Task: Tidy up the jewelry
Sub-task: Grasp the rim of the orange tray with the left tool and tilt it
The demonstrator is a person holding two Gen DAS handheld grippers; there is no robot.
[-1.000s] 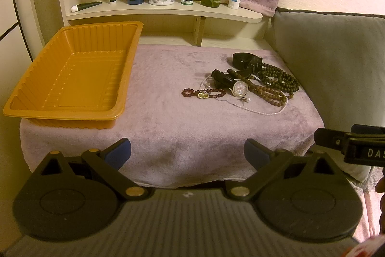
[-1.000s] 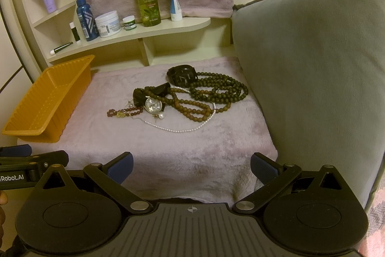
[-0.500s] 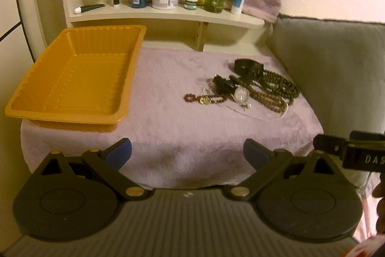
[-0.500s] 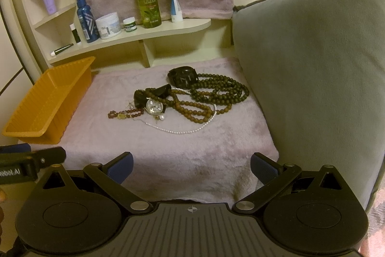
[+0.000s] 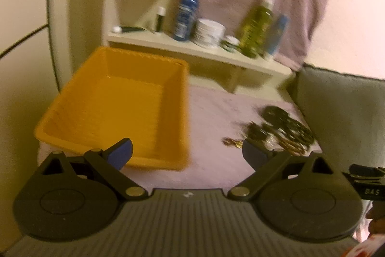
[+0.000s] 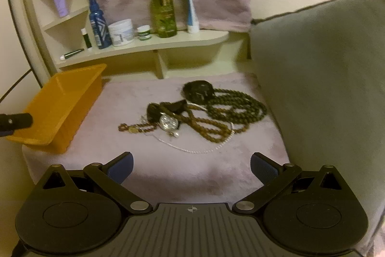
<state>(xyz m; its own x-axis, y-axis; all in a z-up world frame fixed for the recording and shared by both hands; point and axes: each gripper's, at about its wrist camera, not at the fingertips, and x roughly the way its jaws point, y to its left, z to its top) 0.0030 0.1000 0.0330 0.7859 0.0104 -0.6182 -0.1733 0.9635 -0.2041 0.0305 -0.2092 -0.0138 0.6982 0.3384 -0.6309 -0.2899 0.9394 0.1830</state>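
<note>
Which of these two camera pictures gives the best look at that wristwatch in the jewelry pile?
The right wrist view: the wristwatch lies near centre, its round face clear. The left wrist view is motion-blurred, and the watch is barely distinguishable.

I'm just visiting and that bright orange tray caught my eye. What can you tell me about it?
The orange tray is a shallow rectangular tub, seemingly thin moulded plastic, with finely ribbed walls and a flat rolled rim. Nothing lies inside it. It sits upright at the left end of the pale plush cloth, below the shelf of bottles, its outer corner slightly overhanging the edge. The jewelry pile lies apart to its right, and neither gripper touches it.
</note>
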